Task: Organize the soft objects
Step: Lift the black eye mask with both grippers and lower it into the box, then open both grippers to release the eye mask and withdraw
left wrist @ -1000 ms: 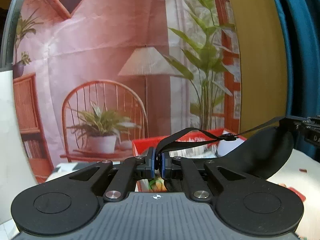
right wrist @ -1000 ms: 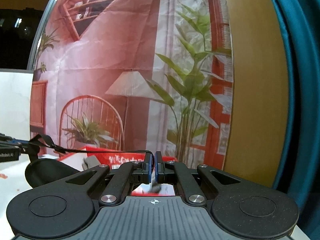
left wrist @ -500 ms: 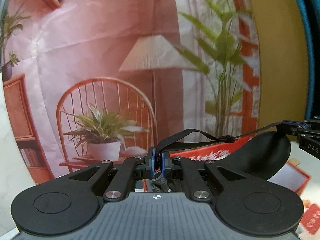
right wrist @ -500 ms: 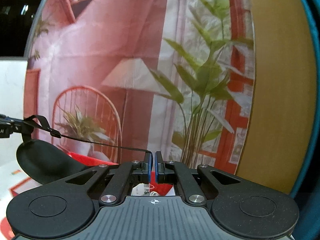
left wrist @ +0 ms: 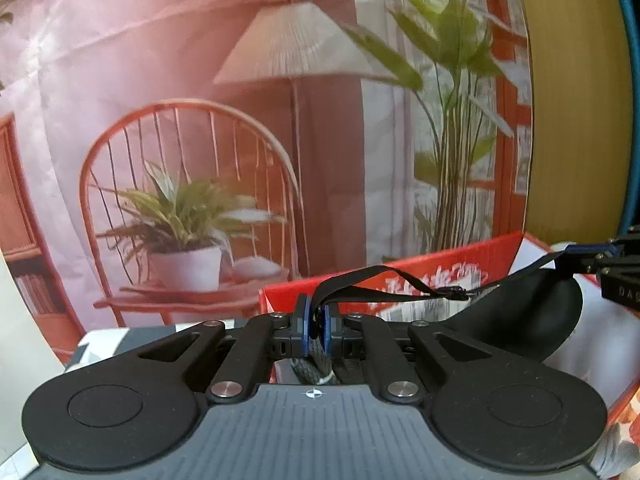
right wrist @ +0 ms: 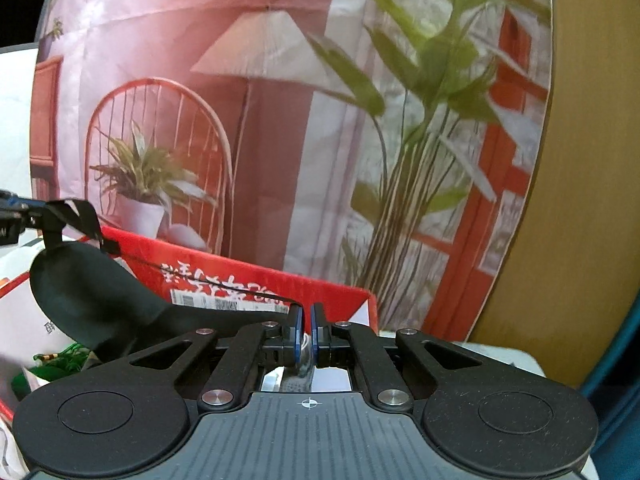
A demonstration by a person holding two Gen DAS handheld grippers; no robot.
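My left gripper (left wrist: 316, 330) is clenched on one end of the black strap (left wrist: 384, 284) of a black eye mask (left wrist: 532, 320), and my right gripper (right wrist: 304, 330) pinches the other end. The mask hangs between them, at three o'clock in the left wrist view and nine o'clock in the right, just before the red box (right wrist: 248, 280) in front of the printed backdrop (left wrist: 200, 80).
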